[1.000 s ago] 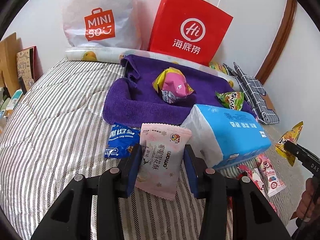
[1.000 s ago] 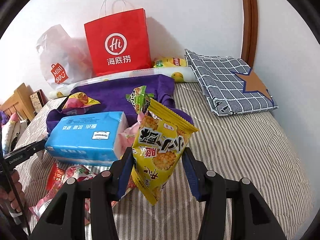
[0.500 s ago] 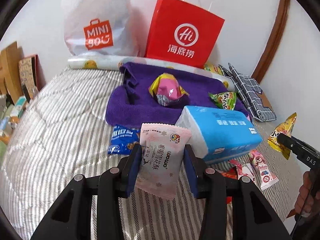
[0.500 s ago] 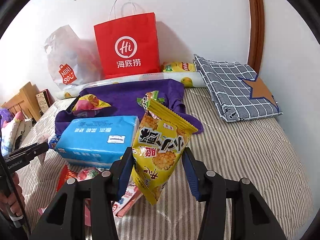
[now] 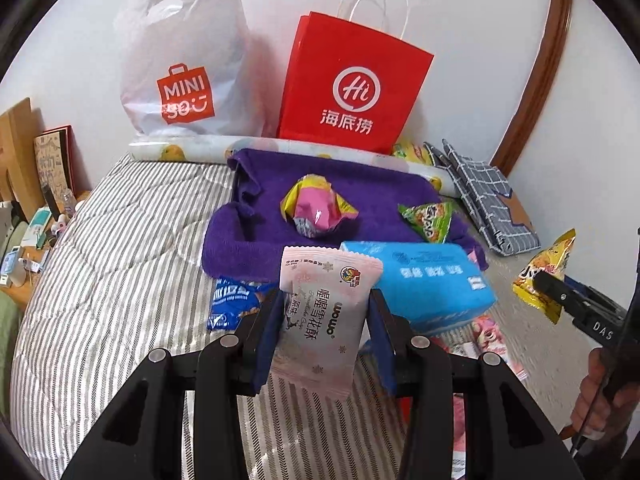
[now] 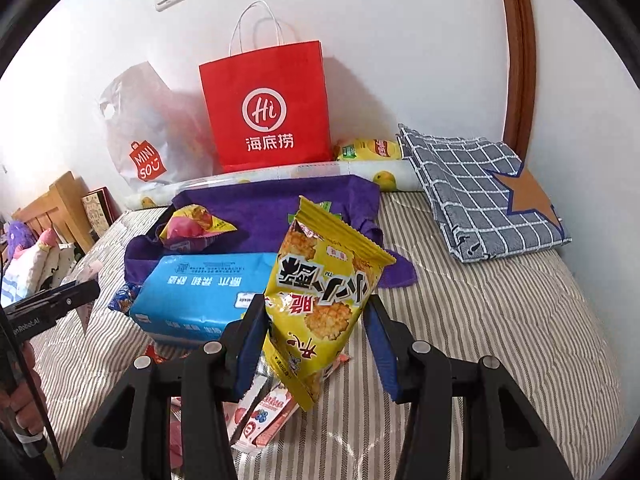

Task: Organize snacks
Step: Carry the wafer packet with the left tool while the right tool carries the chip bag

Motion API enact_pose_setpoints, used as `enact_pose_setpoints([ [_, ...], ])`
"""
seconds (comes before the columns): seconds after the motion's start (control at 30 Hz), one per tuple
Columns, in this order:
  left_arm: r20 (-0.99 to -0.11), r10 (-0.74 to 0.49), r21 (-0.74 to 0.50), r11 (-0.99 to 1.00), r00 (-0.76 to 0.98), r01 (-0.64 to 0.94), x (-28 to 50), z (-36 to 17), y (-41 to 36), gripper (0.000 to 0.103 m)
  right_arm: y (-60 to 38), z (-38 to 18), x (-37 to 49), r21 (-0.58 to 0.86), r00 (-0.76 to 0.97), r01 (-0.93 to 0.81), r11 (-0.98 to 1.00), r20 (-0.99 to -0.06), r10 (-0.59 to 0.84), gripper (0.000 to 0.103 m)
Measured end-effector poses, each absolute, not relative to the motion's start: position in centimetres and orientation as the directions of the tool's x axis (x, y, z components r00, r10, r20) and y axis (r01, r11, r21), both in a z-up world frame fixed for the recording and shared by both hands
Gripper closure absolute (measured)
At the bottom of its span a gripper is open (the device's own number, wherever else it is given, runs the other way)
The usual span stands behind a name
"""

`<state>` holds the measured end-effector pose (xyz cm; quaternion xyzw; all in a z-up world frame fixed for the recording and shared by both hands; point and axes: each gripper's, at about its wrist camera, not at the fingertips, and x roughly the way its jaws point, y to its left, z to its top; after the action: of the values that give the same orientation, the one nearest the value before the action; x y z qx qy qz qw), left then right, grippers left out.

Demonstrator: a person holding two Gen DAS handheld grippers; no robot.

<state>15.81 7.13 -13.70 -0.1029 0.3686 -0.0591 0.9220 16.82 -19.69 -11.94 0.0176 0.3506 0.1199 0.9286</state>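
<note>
Left gripper (image 5: 325,322) clamps pink packet (image 5: 325,316) above bed; right gripper (image 6: 316,334) clamps yellow packet (image 6: 320,300); two snacks on purple towel (image 5: 256,216); several left on striped bedcover (image 5: 120,264); roughly midway.

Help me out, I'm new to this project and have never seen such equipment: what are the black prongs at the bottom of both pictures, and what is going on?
No robot here: a person holds a two-finger gripper in each hand, and a fisheye camera on each looks along its fingers. That makes two pictures of one bed.

In the left camera's picture, the left gripper is shut on a pink snack packet. In the right camera's picture, the right gripper is shut on a yellow snack bag.

On the striped bedspread lie a purple towel carrying a pink-and-yellow packet and a green packet, a blue tissue pack and more small snacks. A red paper bag and a white Miniso bag stand against the wall.
</note>
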Motion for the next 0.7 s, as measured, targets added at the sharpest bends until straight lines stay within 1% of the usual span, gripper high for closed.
enact_pose_setpoints([
  [0.23,-0.651,-0.178,-0.215,0.975,0.738,0.045,16.5,-11.5,6.5,0.061,-19.7,-10.7,17.8,0.118,0.737,-0.217,0.969,-0.631,0.242,0.056],
  [0.5,-0.656,-0.175,-0.215,0.976,0.734,0.041,18.2,-10.5,6.1,0.061,-19.0,-9.6,19.6,0.131,0.741,-0.229,0.965,-0.619,0.26,0.056],
  [0.7,-0.658,-0.17,-0.221,0.975,0.734,0.027,20.1,-9.9,6.5,0.061,-17.5,-8.2,21.5,0.092,0.76,-0.256,0.962,-0.596,0.259,0.056],
])
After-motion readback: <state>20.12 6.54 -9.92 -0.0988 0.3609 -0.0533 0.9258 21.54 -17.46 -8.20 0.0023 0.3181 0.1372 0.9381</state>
